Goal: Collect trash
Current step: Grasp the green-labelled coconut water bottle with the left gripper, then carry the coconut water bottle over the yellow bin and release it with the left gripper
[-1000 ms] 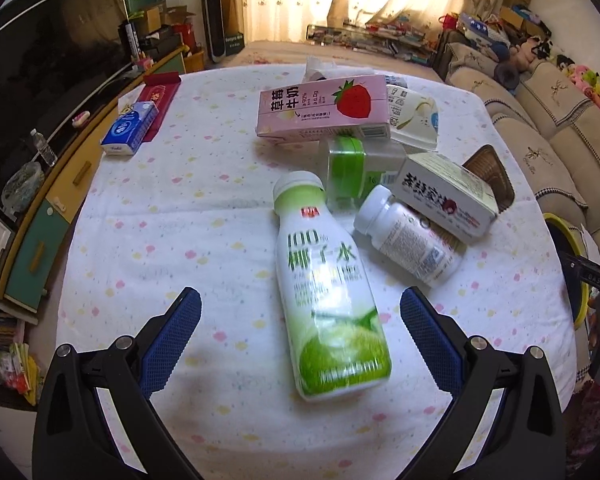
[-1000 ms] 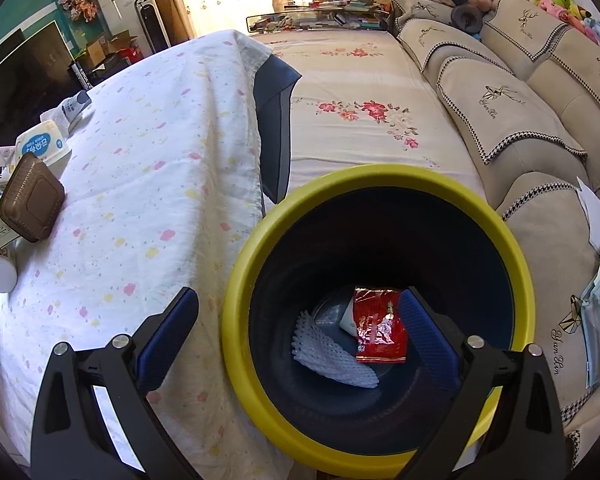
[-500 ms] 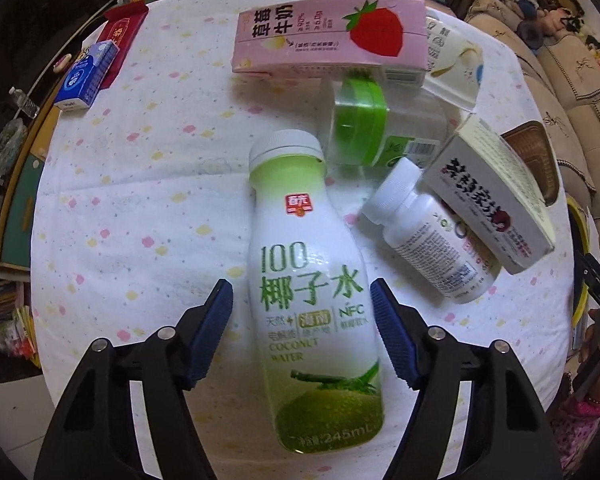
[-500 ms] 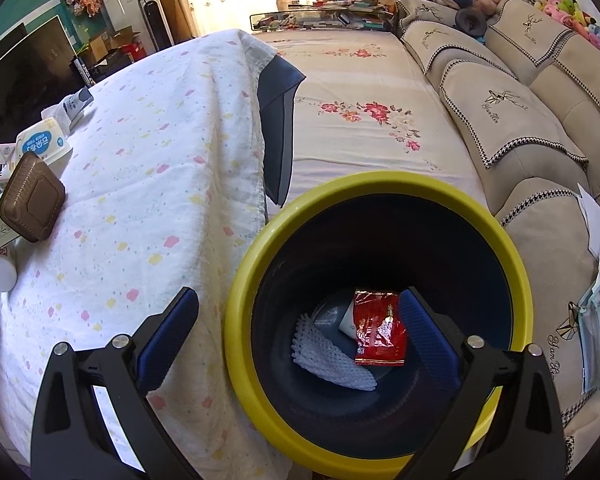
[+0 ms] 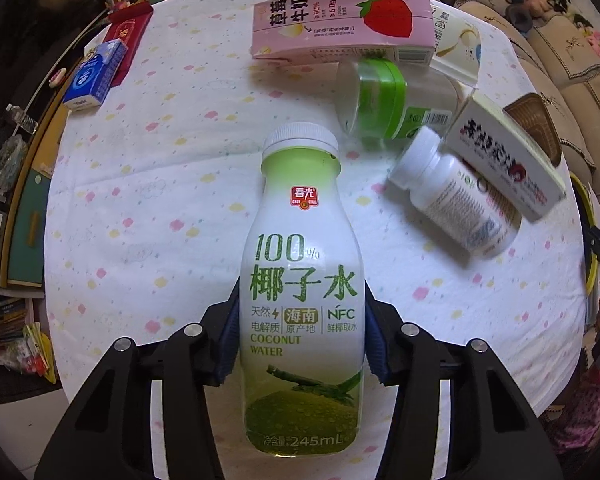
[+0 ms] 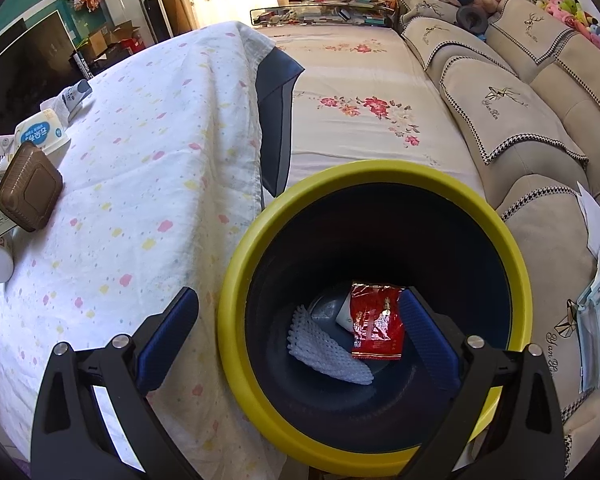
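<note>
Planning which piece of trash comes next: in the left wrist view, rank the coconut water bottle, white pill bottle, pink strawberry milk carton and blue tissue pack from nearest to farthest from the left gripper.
1. Coconut water bottle, between the left gripper's fingers.
2. White pill bottle, ahead right.
3. Pink strawberry milk carton, far centre.
4. Blue tissue pack, far left; too close to call against the carton.

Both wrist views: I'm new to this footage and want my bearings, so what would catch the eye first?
In the left view, the coconut water bottle fills the centre, lying on the dotted tablecloth with the left tongs closed against its sides. Behind it sits a pink strawberry milk carton. In the right view, the yellow-rimmed bin gapes beside the table, a red wrapper at its bottom, with the right tongs open above it.
</note>
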`<move>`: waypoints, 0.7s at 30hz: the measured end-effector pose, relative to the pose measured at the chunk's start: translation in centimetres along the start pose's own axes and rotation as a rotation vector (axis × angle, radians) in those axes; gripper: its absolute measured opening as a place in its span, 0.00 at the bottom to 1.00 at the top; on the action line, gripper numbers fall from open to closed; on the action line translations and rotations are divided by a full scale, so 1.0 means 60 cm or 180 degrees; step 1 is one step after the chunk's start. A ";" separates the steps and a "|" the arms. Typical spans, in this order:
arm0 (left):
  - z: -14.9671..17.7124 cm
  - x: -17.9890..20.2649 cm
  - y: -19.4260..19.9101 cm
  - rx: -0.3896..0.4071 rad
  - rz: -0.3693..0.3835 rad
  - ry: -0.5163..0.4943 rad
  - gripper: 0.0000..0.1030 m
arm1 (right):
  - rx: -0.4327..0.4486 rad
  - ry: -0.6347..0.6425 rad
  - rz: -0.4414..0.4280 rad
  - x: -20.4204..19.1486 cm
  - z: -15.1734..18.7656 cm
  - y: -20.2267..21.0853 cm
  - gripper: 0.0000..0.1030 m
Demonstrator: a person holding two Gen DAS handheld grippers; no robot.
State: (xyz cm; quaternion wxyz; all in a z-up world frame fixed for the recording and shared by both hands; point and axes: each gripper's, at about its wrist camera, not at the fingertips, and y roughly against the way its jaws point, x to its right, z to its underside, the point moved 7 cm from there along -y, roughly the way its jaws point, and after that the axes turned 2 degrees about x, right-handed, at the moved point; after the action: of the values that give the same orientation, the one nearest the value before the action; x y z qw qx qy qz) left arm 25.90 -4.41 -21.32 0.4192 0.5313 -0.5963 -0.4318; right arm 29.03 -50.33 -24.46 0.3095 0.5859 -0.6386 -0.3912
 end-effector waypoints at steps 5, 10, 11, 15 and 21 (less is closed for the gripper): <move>0.041 -0.007 0.031 0.0148 -0.0002 -0.0103 0.49 | 0.0000 0.0012 0.0013 -0.001 0.001 0.003 0.93; 0.085 0.022 0.085 0.0361 0.0112 -0.0346 0.49 | 0.0009 -0.0009 0.0019 0.002 0.005 0.008 0.93; 0.090 0.039 0.101 0.0423 0.0174 -0.0435 0.49 | 0.0015 -0.0019 0.0024 0.004 0.007 0.011 0.93; 0.091 0.117 0.151 0.0621 0.0366 -0.0775 0.50 | 0.0067 -0.0093 0.0050 0.021 0.013 0.028 0.93; 0.062 0.277 0.181 0.0774 0.0850 -0.1307 0.50 | 0.0228 -0.0179 0.0127 0.061 0.026 0.078 0.93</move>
State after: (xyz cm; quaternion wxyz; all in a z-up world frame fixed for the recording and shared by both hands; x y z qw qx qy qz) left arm 17.97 -20.05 -11.25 0.2759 0.3956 -0.7810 -0.3966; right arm 24.90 -53.72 -21.42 0.2780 0.5726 -0.6722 -0.3782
